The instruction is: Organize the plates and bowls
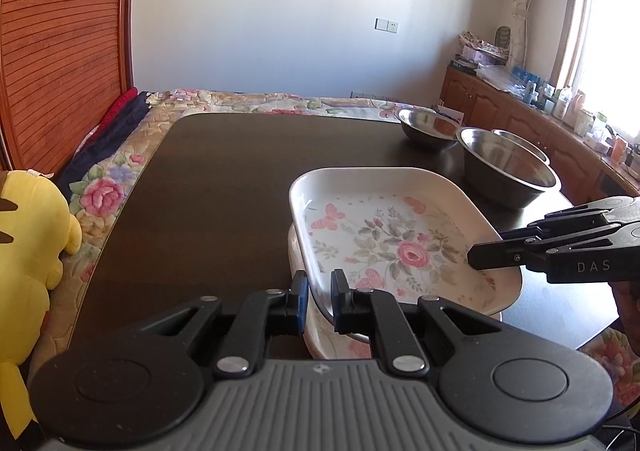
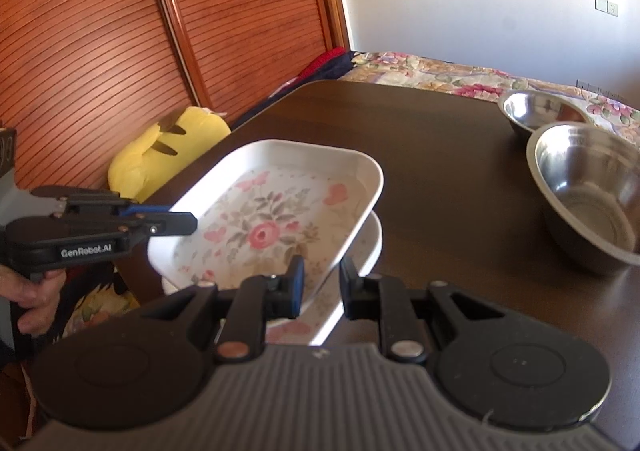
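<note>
A white rectangular plate with a pink rose print (image 1: 384, 239) (image 2: 268, 223) is held tilted above a second like plate (image 1: 320, 331) (image 2: 360, 251) that lies on the dark table (image 1: 224, 187). My left gripper (image 1: 320, 295) is shut on the upper plate's near rim; it shows in the right wrist view (image 2: 176, 221) at the plate's left edge. My right gripper (image 2: 322, 283) straddles the plate's rim on the opposite side, and shows in the left wrist view (image 1: 484, 255). Two steel bowls (image 1: 506, 167) (image 1: 428, 127) stand at the far right.
A yellow plush toy (image 1: 28, 251) (image 2: 160, 151) lies off the table's left edge on a floral quilt (image 1: 120, 187). A wooden slatted wardrobe (image 2: 100, 51) stands behind. A cluttered cabinet (image 1: 540, 111) runs under the window at right.
</note>
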{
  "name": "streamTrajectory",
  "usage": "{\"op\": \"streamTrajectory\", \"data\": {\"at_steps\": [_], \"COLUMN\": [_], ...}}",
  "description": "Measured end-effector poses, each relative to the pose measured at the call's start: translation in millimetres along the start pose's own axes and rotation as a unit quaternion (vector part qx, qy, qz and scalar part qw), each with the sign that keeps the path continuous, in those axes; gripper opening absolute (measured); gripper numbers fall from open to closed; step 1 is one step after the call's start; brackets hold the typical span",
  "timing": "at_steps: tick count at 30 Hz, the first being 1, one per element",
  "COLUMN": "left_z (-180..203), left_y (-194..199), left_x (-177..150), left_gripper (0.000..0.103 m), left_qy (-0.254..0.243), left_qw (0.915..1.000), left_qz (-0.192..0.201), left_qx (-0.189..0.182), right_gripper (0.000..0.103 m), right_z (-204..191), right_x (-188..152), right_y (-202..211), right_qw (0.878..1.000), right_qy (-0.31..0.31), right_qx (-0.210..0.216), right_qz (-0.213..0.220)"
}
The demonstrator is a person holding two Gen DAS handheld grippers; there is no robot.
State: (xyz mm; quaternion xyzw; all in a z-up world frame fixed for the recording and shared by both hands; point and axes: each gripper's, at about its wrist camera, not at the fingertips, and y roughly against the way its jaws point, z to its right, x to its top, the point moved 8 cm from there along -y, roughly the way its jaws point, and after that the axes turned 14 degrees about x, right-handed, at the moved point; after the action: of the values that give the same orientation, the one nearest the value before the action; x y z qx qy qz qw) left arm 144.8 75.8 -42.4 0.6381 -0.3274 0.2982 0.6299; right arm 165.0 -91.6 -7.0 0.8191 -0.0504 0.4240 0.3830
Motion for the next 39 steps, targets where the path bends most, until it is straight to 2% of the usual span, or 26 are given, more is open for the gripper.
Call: {"op": "streamTrajectory", "data": {"at_steps": [21, 28, 39], "left_z": [-2.7, -4.2, 1.6], "left_y": [-6.4, -7.4, 5.2], "left_x": [-12.8, -11.2, 5.0], "left_gripper": [0.013, 0.013, 0.016], "left_qy": [-0.012, -0.014, -0.027], "left_qw": [0.9998, 0.9994, 0.9982], "left_qz": [-0.004, -0.004, 0.022], "left_qx": [0.017, 0.032, 0.048], "right_gripper": [0.024, 0.024, 0.024], "right_z": [-6.1, -5.8, 3.1], "right_x": [-9.9, -5.7, 3.5], "right_y": [1.1, 9.1, 30.6], "right_qw": [1.000, 1.000, 0.999], "right_qy": [0.014, 0.016, 0.024], "right_qx": [0.003, 0.008, 0.006], "right_qz": [-0.006, 0.012, 0.047]}}
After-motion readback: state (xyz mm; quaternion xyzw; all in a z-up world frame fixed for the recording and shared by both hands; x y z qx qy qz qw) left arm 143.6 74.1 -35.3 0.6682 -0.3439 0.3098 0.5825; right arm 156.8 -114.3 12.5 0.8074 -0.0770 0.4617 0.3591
